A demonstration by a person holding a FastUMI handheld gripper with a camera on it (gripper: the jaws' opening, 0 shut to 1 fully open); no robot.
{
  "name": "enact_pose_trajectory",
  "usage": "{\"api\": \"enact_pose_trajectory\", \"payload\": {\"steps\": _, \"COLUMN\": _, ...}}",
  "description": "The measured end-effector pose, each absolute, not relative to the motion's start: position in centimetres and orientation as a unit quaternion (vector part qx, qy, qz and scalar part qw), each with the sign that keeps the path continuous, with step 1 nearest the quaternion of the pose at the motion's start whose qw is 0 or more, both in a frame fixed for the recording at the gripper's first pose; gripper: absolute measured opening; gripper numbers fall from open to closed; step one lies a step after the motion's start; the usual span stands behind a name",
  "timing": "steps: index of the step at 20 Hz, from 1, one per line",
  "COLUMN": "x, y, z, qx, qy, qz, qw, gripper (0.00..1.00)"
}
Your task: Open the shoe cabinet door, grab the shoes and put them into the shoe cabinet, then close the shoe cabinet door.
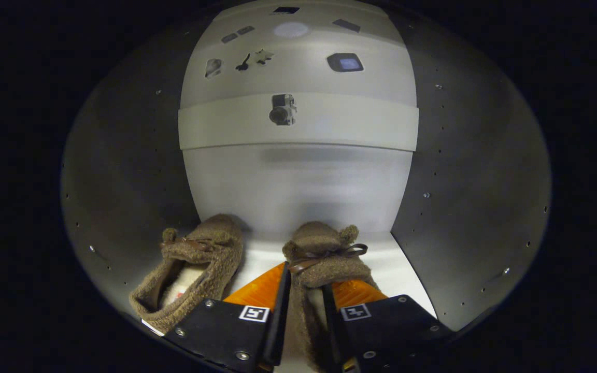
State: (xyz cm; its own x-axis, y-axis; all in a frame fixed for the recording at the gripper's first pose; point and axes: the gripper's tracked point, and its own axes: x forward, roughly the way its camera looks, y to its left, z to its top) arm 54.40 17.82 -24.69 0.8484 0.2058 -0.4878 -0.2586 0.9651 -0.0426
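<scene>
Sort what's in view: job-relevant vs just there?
Job:
- gripper, fingers shut on the right slipper
- left slipper, already on the cabinet floor
- cabinet side walls

Just there:
- shelf above
- small dark fitting on the shelf edge

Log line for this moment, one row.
gripper: shut on right slipper | place: inside cabinet, on shelf floor | left slipper: already set beside | door: open

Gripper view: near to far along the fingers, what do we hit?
Gripper fingers clamped on the right slipper → that slipper's toe with its bow → cabinet back wall → shelf edge higher up the wall.
</scene>
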Motion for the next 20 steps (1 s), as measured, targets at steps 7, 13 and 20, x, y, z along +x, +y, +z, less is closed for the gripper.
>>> {"api": "enact_pose_trajectory", "payload": {"steps": 7, "x": 50.1, "y": 17.0, "z": -21.8, "qx": -0.044, "qy": 0.227, "qz": 0.096, "qw": 0.968, "gripper": 0.67}}
{"api": "enact_pose_trajectory", "payload": {"steps": 13, "x": 44.2, "y": 15.8, "z": -17.5, "qx": -0.024, "qy": 0.192, "qz": 0.064, "qw": 0.979, "gripper": 0.90}}
{"api": "enact_pose_trajectory", "payload": {"steps": 20, "x": 33.6, "y": 14.2, "z": -13.6, "qx": -0.023, "qy": 0.143, "qz": 0.060, "qw": 0.988, "gripper": 0.93}}
